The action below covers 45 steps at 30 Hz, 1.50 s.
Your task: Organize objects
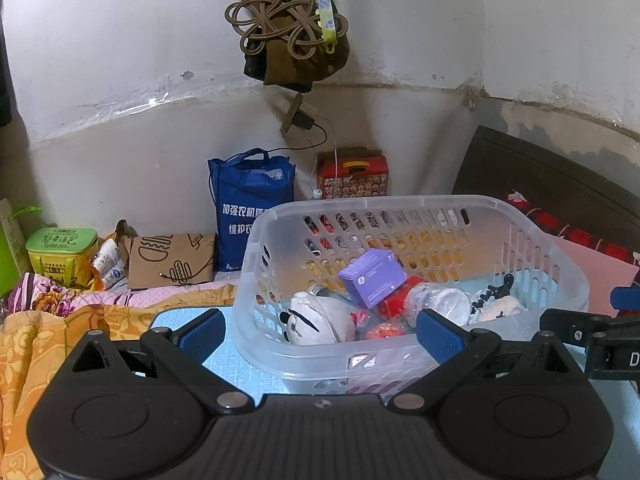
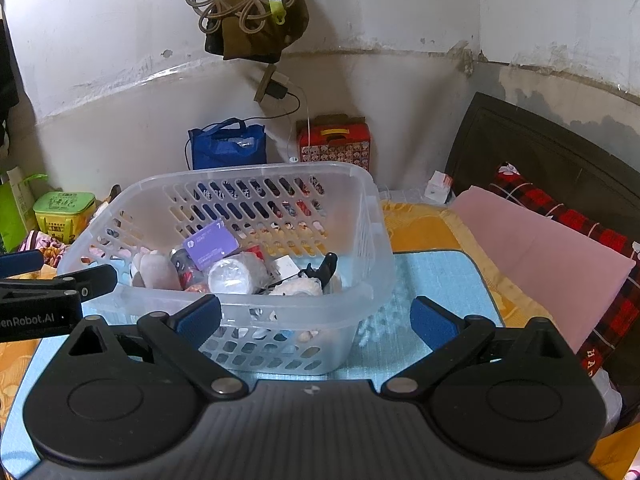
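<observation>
A clear slotted plastic basket stands on a light blue mat. Inside lie a purple box, a white plush toy, a clear wrapped roll, red packets and a black-and-cream toy. My left gripper is open and empty just before the basket's near rim. My right gripper is open and empty at the basket's near right corner. Each gripper shows at the edge of the other's view.
The mat lies on a bed with an orange floral quilt. A pink sheet and red plaid cloth lie to the right. A blue bag, red box, brown paper bag and green tin stand by the wall.
</observation>
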Each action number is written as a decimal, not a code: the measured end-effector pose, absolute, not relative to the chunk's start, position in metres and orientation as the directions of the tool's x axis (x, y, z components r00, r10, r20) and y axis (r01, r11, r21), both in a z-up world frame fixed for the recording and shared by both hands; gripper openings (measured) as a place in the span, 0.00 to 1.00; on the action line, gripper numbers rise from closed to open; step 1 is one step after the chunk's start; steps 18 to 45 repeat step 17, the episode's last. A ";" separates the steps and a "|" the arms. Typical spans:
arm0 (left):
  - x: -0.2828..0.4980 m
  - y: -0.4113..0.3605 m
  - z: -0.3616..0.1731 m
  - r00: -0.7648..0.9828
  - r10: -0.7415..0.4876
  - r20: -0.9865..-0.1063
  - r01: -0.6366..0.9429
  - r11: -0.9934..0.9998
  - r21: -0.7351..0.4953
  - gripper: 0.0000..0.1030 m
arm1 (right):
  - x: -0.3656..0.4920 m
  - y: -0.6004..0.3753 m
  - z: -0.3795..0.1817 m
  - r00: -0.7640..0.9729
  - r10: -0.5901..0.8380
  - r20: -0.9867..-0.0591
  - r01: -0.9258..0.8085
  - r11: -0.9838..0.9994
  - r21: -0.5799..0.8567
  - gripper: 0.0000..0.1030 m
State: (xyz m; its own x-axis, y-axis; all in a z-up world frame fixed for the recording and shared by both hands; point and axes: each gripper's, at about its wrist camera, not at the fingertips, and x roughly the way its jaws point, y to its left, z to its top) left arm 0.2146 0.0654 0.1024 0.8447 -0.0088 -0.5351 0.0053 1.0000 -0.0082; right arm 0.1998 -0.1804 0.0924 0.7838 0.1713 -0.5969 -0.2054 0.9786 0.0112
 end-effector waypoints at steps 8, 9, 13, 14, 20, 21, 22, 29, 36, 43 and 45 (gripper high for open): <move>0.214 0.066 0.101 0.842 -0.025 -0.539 0.019 1.000 -0.016 0.99 | 0.199 -0.180 0.091 0.783 0.170 -0.599 -0.205 0.979 0.010 1.00; 0.214 0.066 0.101 0.841 -0.030 -0.540 0.023 1.000 -0.020 0.99 | 0.199 -0.180 0.091 0.782 0.171 -0.599 -0.205 0.979 0.011 1.00; 0.213 0.066 0.102 0.846 -0.026 -0.532 0.021 1.000 -0.016 0.99 | 0.198 -0.181 0.089 0.781 0.169 -0.602 -0.205 0.979 0.009 1.00; 0.213 0.065 0.102 0.846 -0.026 -0.533 0.021 1.000 -0.016 0.99 | 0.198 -0.181 0.088 0.780 0.168 -0.603 -0.205 0.979 0.008 1.00; 0.213 0.064 0.102 0.844 -0.024 -0.536 0.021 1.000 -0.011 0.99 | 0.198 -0.182 0.087 0.778 0.167 -0.606 -0.204 0.979 0.007 1.00; 0.213 0.064 0.102 0.844 -0.024 -0.536 0.021 1.000 -0.011 0.99 | 0.198 -0.182 0.087 0.778 0.167 -0.606 -0.204 0.979 0.007 1.00; 0.213 0.064 0.102 0.844 -0.024 -0.536 0.021 1.000 -0.011 0.99 | 0.198 -0.182 0.087 0.778 0.167 -0.606 -0.204 0.979 0.007 1.00; 0.213 0.064 0.102 0.844 -0.024 -0.536 0.021 1.000 -0.011 0.99 | 0.198 -0.182 0.087 0.778 0.167 -0.606 -0.204 0.979 0.007 1.00; 0.213 0.064 0.102 0.844 -0.024 -0.536 0.021 1.000 -0.011 0.99 | 0.198 -0.182 0.087 0.778 0.167 -0.606 -0.204 0.979 0.007 1.00; 0.213 0.064 0.102 0.844 -0.024 -0.536 0.021 1.000 -0.011 0.99 | 0.198 -0.182 0.087 0.778 0.167 -0.606 -0.204 0.979 0.007 1.00; 0.213 0.064 0.102 0.844 -0.024 -0.536 0.021 1.000 -0.011 0.99 | 0.198 -0.182 0.087 0.778 0.167 -0.606 -0.204 0.979 0.007 1.00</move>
